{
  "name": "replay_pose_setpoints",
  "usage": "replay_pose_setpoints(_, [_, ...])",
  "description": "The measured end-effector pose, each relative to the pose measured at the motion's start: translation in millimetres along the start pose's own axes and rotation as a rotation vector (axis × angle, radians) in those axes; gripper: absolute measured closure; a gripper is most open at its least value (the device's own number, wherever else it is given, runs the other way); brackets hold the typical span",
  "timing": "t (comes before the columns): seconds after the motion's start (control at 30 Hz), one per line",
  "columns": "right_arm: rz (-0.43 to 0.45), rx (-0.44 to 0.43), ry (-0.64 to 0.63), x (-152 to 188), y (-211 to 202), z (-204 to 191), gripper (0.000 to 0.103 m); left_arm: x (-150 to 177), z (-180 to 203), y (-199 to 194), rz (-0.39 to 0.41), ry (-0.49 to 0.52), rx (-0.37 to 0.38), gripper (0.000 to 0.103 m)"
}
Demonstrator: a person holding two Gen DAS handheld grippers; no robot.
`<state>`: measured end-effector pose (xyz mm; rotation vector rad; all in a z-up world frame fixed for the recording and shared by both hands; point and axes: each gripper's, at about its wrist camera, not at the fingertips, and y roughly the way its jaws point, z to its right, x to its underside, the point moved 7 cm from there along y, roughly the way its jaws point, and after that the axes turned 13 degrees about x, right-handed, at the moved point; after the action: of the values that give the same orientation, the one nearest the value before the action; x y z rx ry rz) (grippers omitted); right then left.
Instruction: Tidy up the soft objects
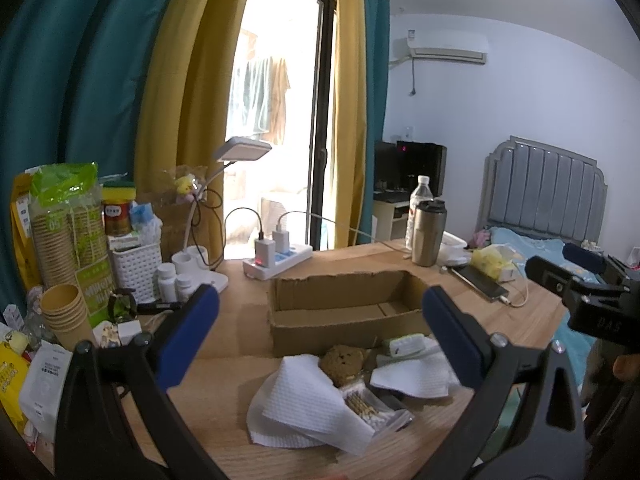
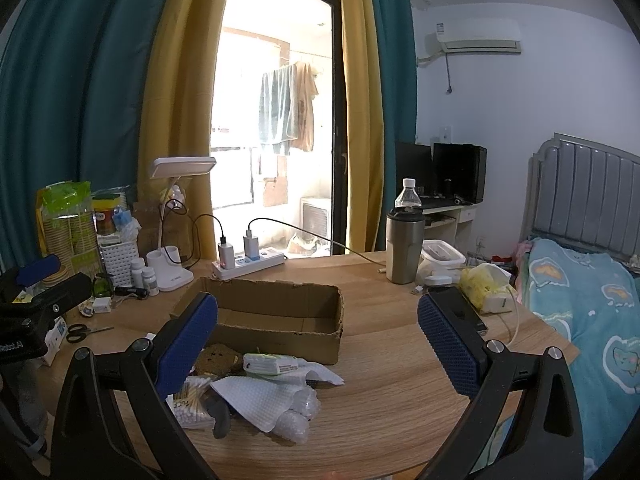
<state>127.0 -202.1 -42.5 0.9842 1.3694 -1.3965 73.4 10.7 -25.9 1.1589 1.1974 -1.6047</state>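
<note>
Left wrist view: left gripper [image 1: 320,320] spread wide, empty, above the soft pile (white cloth [image 1: 308,404], brown sponge [image 1: 344,362]) before the cardboard box [image 1: 344,334]. Right wrist view: right gripper [image 2: 318,334] likewise agape, nothing held; pile at its lower left, box just behind.

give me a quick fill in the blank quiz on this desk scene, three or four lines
1. The cardboard box is ____ inside.
2. The soft items lie in a pile on the ____, in front of the box.
3. Both tongs, left and right, stand ____ and hold nothing.
4. Two chargers are plugged into the ____ behind the box.

Missing words: empty; table; open; power strip
</note>
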Motion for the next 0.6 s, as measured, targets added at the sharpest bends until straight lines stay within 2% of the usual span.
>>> replay_pose_setpoints(0.6, [0.013,-0.009,-0.005,-4.7,-6.4,-3.8,0.001,-3.5,3.5,-5.4,0.011,0.006,0.011,0.001])
